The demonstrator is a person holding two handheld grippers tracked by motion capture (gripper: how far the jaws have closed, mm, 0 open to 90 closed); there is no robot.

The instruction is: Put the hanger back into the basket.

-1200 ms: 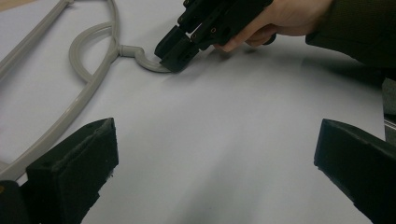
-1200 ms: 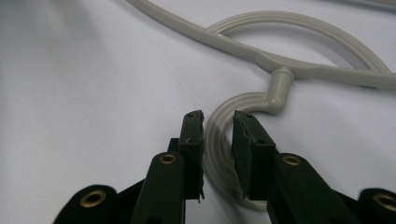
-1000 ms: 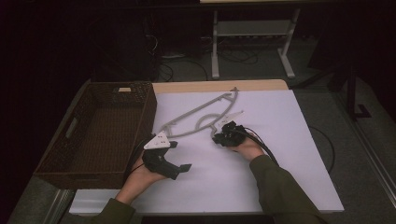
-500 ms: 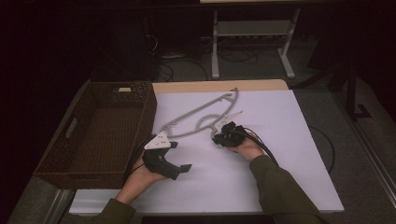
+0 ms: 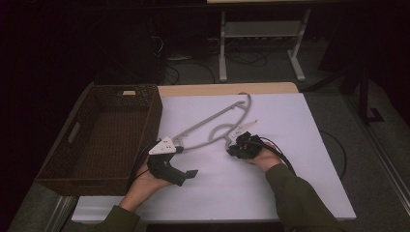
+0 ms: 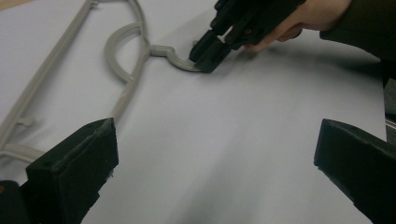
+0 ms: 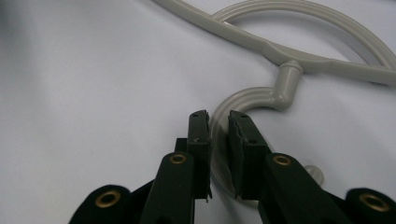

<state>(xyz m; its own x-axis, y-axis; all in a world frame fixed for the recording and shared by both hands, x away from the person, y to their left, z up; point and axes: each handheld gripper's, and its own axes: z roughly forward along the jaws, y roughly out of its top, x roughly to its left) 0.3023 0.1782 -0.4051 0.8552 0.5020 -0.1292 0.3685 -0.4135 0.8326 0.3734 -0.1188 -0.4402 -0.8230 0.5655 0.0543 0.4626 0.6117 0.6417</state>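
Right of the brown woven wicker basket (image 5: 72, 145), bare inside, the right gripper (image 7: 218, 122) pinches the grey plastic hanger's hook (image 7: 243, 100); the left gripper (image 6: 212, 154) gapes over open white tabletop (image 5: 270, 188).

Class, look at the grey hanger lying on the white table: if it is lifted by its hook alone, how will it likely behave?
The grey hanger looks like thin moulded plastic, so probably light and fairly stiff, flexing a little. Gripped at the hook, where the right gripper has its jaws around it, its long body would likely swing or pivot. The smooth rounded hook may slip between the jaws.
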